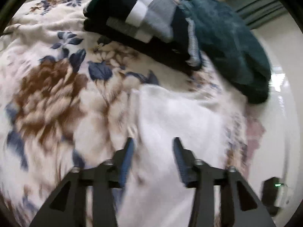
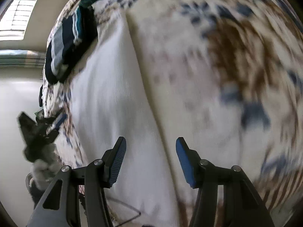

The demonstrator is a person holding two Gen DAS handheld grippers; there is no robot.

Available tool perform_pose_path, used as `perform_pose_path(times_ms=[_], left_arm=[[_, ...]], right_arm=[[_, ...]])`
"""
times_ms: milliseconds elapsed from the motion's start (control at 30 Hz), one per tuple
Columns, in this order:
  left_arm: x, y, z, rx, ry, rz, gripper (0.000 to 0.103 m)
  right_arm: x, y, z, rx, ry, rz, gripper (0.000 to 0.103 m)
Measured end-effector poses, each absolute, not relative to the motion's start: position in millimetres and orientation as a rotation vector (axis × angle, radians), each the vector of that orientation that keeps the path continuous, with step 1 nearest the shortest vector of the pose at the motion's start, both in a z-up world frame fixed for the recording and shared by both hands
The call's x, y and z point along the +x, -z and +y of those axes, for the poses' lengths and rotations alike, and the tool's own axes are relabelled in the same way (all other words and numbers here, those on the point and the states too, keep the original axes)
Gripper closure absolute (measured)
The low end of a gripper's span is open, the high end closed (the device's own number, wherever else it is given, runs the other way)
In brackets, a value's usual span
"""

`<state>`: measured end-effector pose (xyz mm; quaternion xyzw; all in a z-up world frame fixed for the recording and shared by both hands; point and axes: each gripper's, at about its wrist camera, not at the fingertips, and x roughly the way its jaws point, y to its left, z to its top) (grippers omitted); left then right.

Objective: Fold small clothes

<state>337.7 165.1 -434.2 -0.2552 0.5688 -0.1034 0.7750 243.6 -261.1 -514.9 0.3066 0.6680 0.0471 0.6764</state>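
A white garment lies flat on the floral bedspread. My left gripper is open just above its near part, jaws apart and empty. In the right wrist view the same white garment runs as a long strip up the frame on the floral bedspread. My right gripper is open over its right edge, holding nothing. The left gripper shows at the left of the right wrist view, at the bed's edge. Both views are motion-blurred.
A folded dark navy garment with grey and white stripes and a dark teal garment lie at the far side, near the bed's edge. The striped pile also shows in the right wrist view. Pale floor lies beyond the edge.
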Motion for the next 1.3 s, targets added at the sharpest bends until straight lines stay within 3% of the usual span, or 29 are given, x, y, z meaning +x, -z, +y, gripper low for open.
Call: perform_pose_path(times_ms=[33,133,500,533,567,667,700,800,967,1100,1167,1200,1233,1300], left_arm=[[320.3,424.9,167.8,-0.551,0.233,1.232,0.045],[259.7,411.2,163.9,-0.516,0.251,1.278,0.044],[95.4,500.9,136.4,-0.451,0.111,1.607,0.047],[88.2,501.3,135.0,-0.447,0.100,1.594,0.056],[81.3,498.2,132.2,-0.428,0.091,1.560,0.091],[69.2,476.2,126.4,-0.417,0.089,1.489,0.094],[68.2,471.9,125.5,-0.409,0.086,1.474,0.094],[58.0,454.8,129.3,-0.418,0.083,1.442,0.095],[49.4,471.5,139.4,-0.415,0.078,1.475,0.096],[52.5,503.8,148.1,-0.435,0.101,1.512,0.093],[52.1,503.5,157.5,-0.513,0.112,1.497,0.084],[50.7,502.6,162.0,-0.555,0.125,1.485,0.073],[49.4,503.2,166.0,-0.577,0.125,1.477,0.070],[46.9,511.7,169.2,-0.645,0.163,1.471,0.055]], right_arm=[[229.2,515.3,-257.0,0.699,-0.102,1.514,0.046],[181.4,520.6,-243.4,0.721,-0.100,1.558,0.046],[44.6,581.0,-206.0,0.755,-0.140,1.773,0.046],[39.0,584.3,-204.8,0.752,-0.137,1.774,0.046],[33.5,588.8,-202.5,0.752,-0.137,1.769,0.046],[34.3,591.2,-197.4,0.758,-0.129,1.729,0.046],[35.3,591.7,-193.9,0.747,-0.131,1.715,0.049],[44.3,590.8,-180.3,0.686,-0.143,1.704,0.091],[46.5,584.0,-175.4,0.642,-0.086,1.695,0.093],[51.1,589.6,-168.2,0.599,-0.126,1.724,0.092],[54.7,594.3,-168.7,0.657,-0.124,1.748,0.079],[55.1,595.3,-169.8,0.682,-0.140,1.752,0.066],[55.4,596.0,-171.0,0.699,-0.157,1.748,0.053],[50.8,597.4,-172.4,0.726,-0.204,1.735,0.047]])
